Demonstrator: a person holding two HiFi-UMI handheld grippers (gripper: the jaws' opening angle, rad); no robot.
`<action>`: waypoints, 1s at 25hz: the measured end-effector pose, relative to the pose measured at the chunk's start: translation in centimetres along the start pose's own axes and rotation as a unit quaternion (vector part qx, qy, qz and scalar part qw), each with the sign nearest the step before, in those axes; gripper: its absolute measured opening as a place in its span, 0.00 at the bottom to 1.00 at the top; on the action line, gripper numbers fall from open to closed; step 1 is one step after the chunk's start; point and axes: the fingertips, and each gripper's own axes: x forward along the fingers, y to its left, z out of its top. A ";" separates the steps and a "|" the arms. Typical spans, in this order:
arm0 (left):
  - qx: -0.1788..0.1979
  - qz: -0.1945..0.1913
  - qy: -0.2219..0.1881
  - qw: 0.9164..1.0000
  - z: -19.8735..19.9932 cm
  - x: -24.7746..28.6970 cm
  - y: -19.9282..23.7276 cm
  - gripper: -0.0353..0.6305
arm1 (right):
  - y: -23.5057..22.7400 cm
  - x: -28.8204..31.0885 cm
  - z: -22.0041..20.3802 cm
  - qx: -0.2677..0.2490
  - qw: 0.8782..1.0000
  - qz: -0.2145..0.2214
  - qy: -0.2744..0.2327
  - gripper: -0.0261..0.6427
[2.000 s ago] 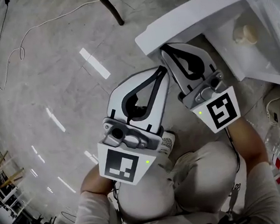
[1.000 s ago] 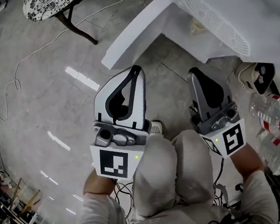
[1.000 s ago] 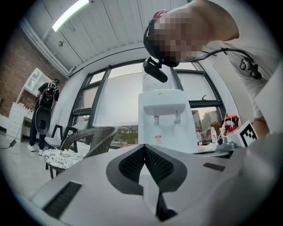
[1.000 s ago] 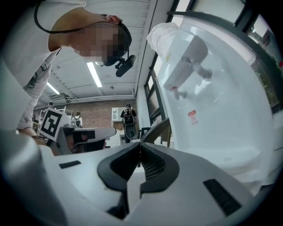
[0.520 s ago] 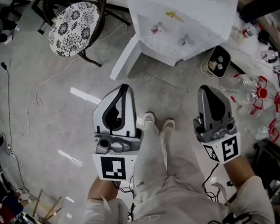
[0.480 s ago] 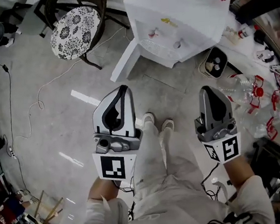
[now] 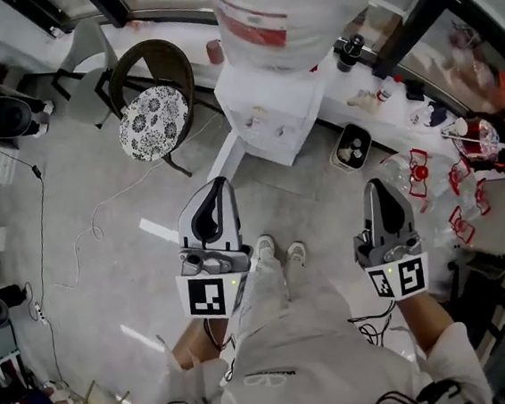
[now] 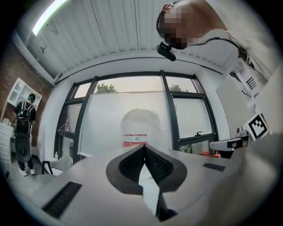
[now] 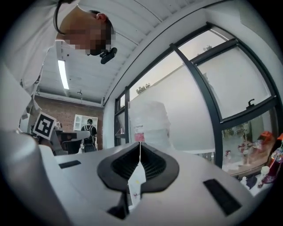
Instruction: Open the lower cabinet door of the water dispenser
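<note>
Both are hanging level, well short of the dispenser (image 7: 269, 105): the left gripper (image 7: 220, 184) and the right gripper (image 7: 375, 185) are each showing jaws pressed together on nothing. The lower door (image 7: 224, 159) is standing swung out beside the chair (image 7: 154, 117), so the job is looking done. The danger now is a foot or a careless swing catching that door, slamming it shut or straining its hinge.

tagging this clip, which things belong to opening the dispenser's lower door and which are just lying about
Job: white water dispenser, its white lower cabinet door, left hand-held gripper, right hand-held gripper.
Lying about: floral-seated black chair, clear plastic bottles with red caps.
</note>
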 end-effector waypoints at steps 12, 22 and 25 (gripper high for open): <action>0.002 -0.040 0.011 0.999 1.9 -1.7 -2.7 0.06 | 1.1 -5.1 4.0 -0.011 0.999 -0.043 -0.005 0.06; 0.000 -0.046 0.001 0.999 2.9 -1.9 -2.9 0.06 | 3.3 -5.6 2.8 -0.011 0.999 -0.033 0.014 0.06; -0.001 -0.043 -0.003 0.999 3.0 -2.0 -2.8 0.06 | 3.4 -5.5 2.9 -0.012 0.999 -0.027 0.013 0.06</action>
